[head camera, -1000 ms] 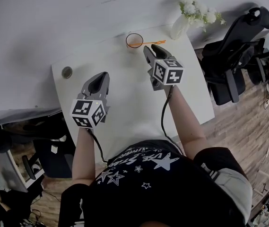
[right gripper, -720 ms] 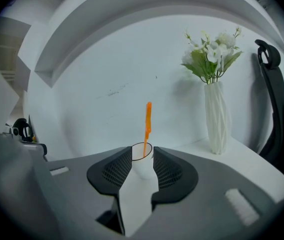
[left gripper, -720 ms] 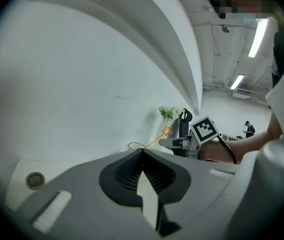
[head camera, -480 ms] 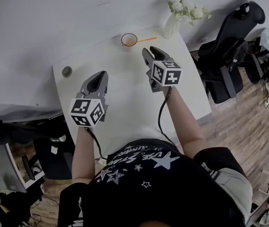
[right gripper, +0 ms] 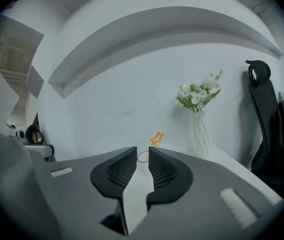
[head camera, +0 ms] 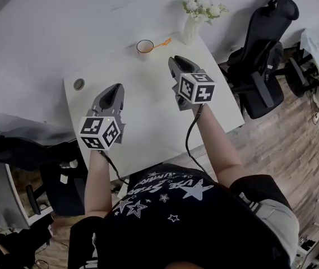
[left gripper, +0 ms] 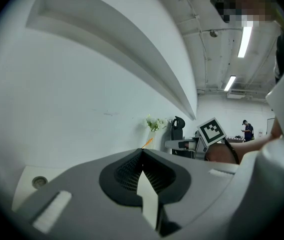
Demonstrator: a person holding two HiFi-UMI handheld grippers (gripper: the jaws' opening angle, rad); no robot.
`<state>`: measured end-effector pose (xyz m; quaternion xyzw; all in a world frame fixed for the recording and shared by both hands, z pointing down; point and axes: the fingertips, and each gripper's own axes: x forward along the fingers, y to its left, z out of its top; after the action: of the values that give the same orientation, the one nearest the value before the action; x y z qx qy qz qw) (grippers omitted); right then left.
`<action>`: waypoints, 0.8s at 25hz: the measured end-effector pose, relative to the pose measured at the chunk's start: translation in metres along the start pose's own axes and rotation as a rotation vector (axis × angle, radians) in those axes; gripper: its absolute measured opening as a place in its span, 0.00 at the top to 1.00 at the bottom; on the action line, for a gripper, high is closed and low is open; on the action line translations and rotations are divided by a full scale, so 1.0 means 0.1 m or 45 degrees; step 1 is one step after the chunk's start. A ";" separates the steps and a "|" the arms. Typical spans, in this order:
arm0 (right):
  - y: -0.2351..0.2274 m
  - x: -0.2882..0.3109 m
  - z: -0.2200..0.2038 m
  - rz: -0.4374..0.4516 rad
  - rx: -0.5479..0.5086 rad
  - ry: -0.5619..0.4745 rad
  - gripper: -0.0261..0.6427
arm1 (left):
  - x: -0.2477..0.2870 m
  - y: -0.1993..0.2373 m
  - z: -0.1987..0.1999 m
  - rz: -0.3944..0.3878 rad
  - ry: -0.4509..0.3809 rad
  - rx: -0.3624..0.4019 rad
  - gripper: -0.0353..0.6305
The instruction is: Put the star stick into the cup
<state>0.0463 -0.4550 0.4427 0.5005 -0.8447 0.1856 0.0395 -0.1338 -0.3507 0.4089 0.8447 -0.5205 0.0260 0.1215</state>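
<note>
**Inspector:** What are the grippers holding?

**Operator:** Nothing. I am seeing the right gripper [head camera: 177, 60] with its jaws narrowly apart. They have just been closing, and nothing is lying between them. The left gripper [head camera: 114, 88] is showing its tips meeting on nothing.

**Inspector:** And the star stick?

**Operator:** The star stick [head camera: 160, 43] is sitting in the cup [head camera: 144, 47] at the far edge of the white table [head camera: 148, 122]. It is well apart from both grippers and left of the flower vase [head camera: 191, 31]. Its long axis is leaning, with the foot inside the cup and the star end pointing up and out over the rim toward the right.

**Inspector:** Step in hand?

**Operator:** I am judging the placement done and treating this as clearing away. Doing it well means keeping both grippers on the near side, away from the cup. It looks light, and a nudge could be tipping the leaning stick out.
</note>
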 end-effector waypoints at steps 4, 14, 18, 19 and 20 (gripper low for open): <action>0.09 -0.35 0.06 0.016 -0.013 -0.035 0.86 | -0.21 -0.21 0.05 0.003 -0.030 0.022 0.94; 0.41 -1.25 -0.09 0.098 -0.062 -0.048 0.94 | -0.89 -0.77 0.01 0.040 -0.089 0.029 0.95; 0.49 -1.55 -0.22 0.136 -0.074 -0.032 0.94 | -1.11 -0.94 -0.10 0.052 -0.090 0.020 0.95; 0.50 -1.61 -0.25 0.142 -0.073 -0.028 0.94 | -1.15 -0.98 -0.12 0.054 -0.090 0.017 0.95; 0.50 -1.68 -0.29 0.145 -0.070 -0.024 0.94 | -1.19 -1.02 -0.15 0.056 -0.090 0.015 0.94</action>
<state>0.0833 -0.2842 0.4132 0.4521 -0.8769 0.1595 0.0347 -0.0966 -0.1999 0.3850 0.8343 -0.5427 0.0018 0.0974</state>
